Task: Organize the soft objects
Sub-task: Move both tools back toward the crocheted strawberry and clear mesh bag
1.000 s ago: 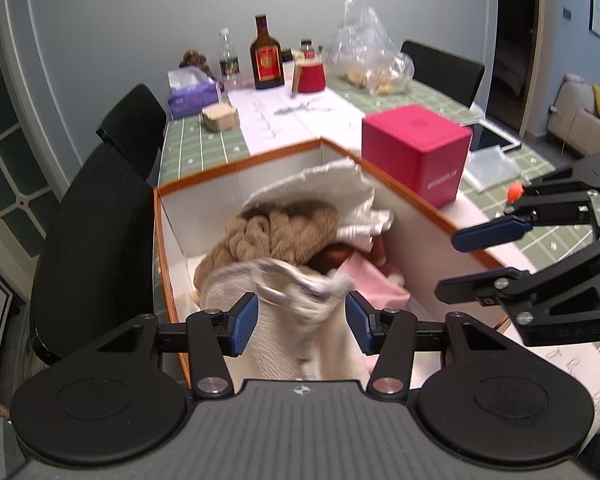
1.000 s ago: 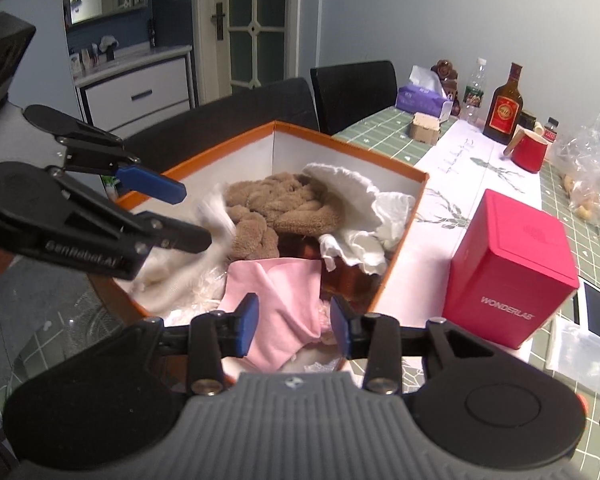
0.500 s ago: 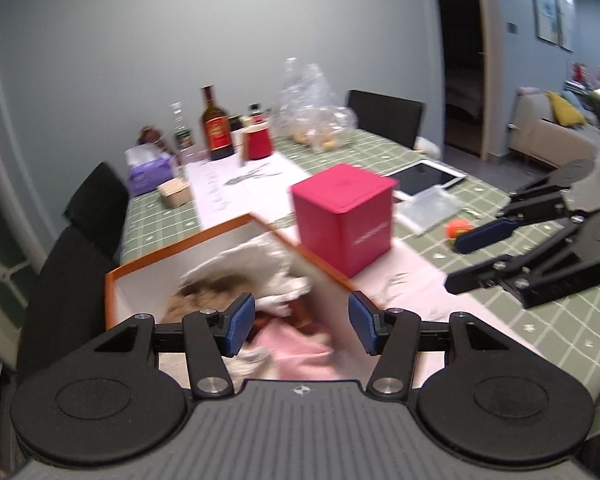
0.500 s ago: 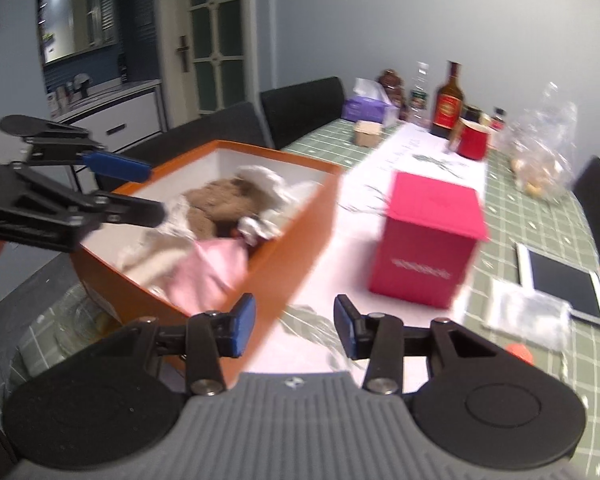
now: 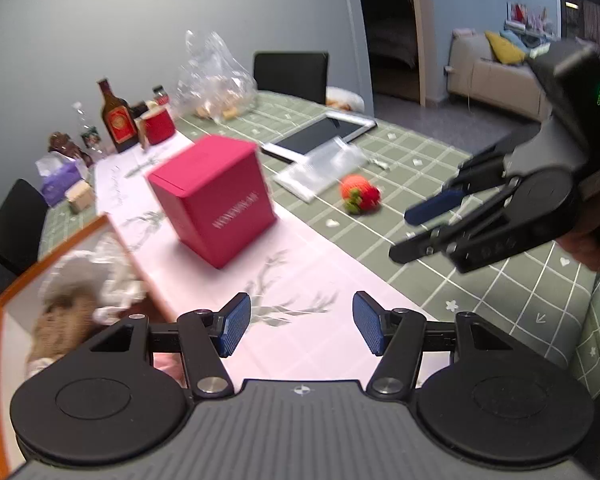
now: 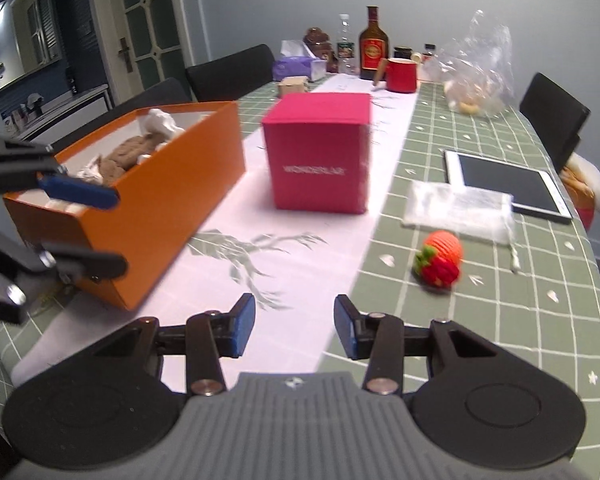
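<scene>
Both grippers hover empty with jaws apart, the left gripper [image 5: 298, 328] having just widened, the right gripper [image 6: 295, 326] aimed near the knitted strawberry [image 6: 440, 260] on the bench at two o'clock, apparently bound for the orange box [image 6: 140, 216].

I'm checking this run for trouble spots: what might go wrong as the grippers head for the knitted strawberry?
The strawberry is rounded and may roll when nudged. It lies beside a clear plastic bag, which the fingers might snag. Both the left gripper and right gripper are open and close together, so they could collide.
</scene>
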`<state>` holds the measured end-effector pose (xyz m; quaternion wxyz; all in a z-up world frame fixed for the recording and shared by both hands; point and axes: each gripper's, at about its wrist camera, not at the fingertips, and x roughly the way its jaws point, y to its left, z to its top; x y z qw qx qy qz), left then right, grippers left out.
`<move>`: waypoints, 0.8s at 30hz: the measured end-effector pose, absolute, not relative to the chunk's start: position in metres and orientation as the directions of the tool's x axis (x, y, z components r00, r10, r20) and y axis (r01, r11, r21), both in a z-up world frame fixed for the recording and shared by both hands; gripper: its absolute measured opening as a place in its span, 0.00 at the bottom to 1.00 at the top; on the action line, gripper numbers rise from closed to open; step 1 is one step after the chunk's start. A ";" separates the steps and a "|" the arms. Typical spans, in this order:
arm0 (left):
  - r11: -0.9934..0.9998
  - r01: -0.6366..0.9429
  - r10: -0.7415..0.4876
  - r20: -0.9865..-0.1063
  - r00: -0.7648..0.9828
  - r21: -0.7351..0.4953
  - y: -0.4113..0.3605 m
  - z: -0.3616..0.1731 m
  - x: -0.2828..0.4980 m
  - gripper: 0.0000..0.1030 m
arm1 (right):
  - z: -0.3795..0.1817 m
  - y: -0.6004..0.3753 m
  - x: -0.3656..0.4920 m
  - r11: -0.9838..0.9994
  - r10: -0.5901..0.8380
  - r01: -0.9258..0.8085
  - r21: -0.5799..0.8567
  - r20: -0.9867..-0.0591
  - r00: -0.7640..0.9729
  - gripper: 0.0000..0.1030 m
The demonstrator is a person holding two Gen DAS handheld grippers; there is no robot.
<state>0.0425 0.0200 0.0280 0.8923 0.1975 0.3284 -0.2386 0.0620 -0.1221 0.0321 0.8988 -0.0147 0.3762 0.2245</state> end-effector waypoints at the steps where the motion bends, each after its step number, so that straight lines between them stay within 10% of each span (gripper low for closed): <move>1: 0.808 0.560 -0.305 -0.684 0.663 0.183 0.014 0.023 0.045 0.67 | 0.030 -0.128 0.062 0.902 0.387 -0.407 0.143 -0.683 0.619 0.42; 24: 0.866 0.498 -0.342 -0.680 0.649 0.040 -0.130 -0.044 0.170 0.72 | -0.002 -0.269 0.097 0.969 0.244 -0.199 0.147 -0.711 0.660 0.44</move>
